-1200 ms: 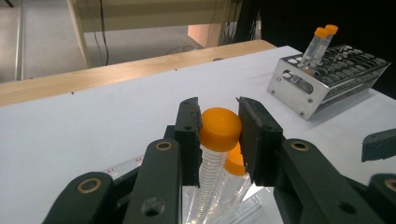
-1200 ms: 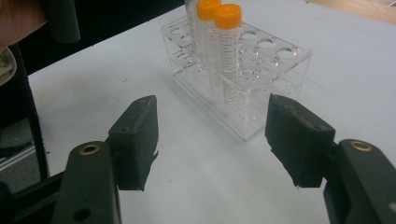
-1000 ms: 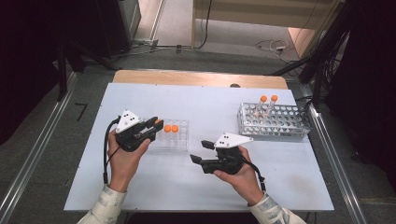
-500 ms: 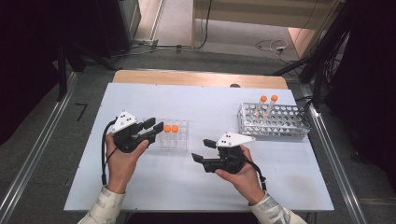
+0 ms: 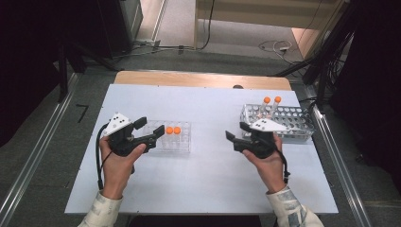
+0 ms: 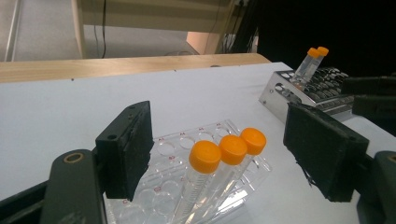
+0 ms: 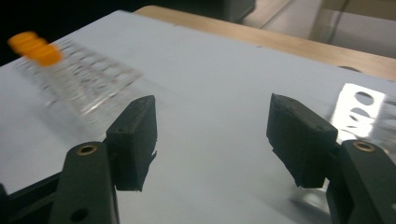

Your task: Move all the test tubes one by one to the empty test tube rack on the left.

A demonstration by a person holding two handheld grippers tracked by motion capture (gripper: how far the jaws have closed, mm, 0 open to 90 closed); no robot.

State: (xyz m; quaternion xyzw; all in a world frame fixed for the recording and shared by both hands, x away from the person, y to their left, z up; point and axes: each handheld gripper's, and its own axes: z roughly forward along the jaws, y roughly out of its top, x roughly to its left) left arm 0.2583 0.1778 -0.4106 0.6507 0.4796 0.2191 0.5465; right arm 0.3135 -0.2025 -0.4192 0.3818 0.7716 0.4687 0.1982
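The left gripper (image 5: 150,131) has just been opening its jaws; they now stand wide, pads clear of three orange-capped tubes (image 6: 219,156) that stand leaning between them in a clear plastic rack (image 6: 182,186) on the white worktop (image 5: 208,175). The right gripper (image 5: 236,136) holds its jaws wide with only bare worktop between them. Just beyond its jaws, a metal rack (image 5: 293,120) carries two more orange-capped tubes (image 5: 270,105) upright.
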